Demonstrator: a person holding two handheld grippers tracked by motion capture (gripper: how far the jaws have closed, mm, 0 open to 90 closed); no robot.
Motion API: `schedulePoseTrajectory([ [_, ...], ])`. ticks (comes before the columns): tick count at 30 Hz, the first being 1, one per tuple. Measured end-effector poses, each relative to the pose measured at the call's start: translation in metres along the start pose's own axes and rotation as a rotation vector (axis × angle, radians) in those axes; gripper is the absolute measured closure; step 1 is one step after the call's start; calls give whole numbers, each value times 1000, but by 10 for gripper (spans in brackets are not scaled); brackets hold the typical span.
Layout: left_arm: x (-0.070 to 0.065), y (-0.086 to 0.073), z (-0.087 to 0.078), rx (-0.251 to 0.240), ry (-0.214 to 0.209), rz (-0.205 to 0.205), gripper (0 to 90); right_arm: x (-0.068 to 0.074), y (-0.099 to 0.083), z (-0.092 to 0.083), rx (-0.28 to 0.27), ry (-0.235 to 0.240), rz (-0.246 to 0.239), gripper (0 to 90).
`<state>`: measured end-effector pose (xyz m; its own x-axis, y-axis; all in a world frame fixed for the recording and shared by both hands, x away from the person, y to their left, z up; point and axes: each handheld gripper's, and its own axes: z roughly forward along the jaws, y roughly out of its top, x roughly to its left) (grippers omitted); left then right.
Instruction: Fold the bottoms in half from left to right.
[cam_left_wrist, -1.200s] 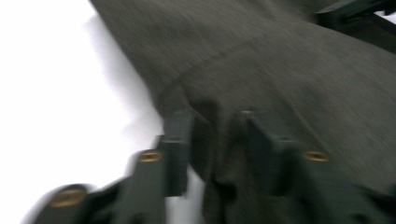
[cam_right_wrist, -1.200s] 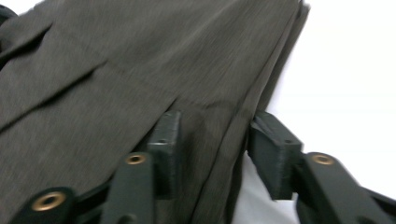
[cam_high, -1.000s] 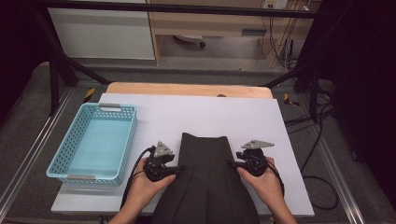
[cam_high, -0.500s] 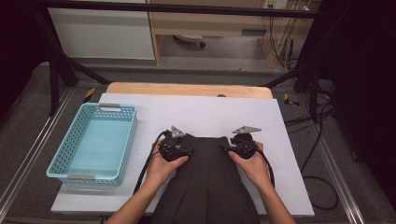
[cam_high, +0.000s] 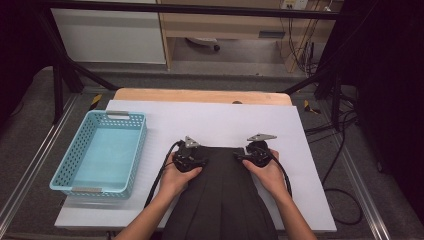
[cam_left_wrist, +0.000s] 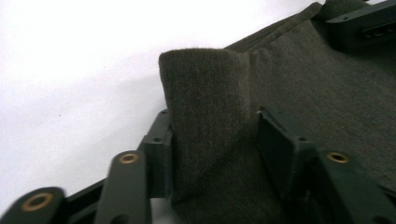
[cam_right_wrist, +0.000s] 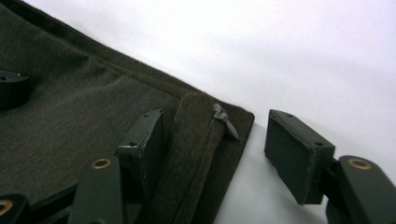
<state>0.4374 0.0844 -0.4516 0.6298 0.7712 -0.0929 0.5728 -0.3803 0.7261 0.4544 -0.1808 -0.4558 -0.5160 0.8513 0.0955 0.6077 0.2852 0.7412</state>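
Lying lengthwise, skirt (cam_high: 222, 195) waistband (cam_high: 220, 150) pointing away.

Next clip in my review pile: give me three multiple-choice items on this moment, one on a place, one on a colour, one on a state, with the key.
1. Where does the basket stand relative to the dark skirt?
A. To its left
B. To its right
C. On top of it

2. What colour is the basket?
A. Red
B. Light blue
C. Yellow

3. How do the jaws of the right gripper stand at the skirt's corner?
A. Shut away from the cloth
B. Spread apart, with the corner and its zip pull between them
C. Holding the basket

Key: 1 A, the high view shows the basket at the table's left. 2 B, its walls are light blue. 3 B, the right gripper view shows a clear gap beside the cloth.
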Motion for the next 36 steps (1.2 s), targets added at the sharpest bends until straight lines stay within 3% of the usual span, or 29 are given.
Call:
schedulePoseTrajectory([
  [3, 0, 0, 0, 1, -8, -3, 555, 1, 0, 1, -4, -1, -5, 383],
  [12, 1, 0, 0, -3, -22, -13, 647, 7, 0, -1, 12, 36, -24, 553],
  [16, 1, -1, -1, -8, -22, -17, 673, 14, 0, -4, 29, 63, -31, 685],
  [19, 1, -1, -1, -14, -34, -24, 771, 19, 0, -5, 29, 55, -47, 750],
  [24, 1, 0, -2, -18, -39, -42, 829, 23, 2, -8, 16, 31, -81, 794],
  [28, 3, 9, -11, -74, -44, -68, 845, 23, 10, -16, -25, 29, -78, 802],
  [36, 8, 47, -34, -144, -26, -45, 849, 22, 42, -36, -109, -2, -89, 805],
])
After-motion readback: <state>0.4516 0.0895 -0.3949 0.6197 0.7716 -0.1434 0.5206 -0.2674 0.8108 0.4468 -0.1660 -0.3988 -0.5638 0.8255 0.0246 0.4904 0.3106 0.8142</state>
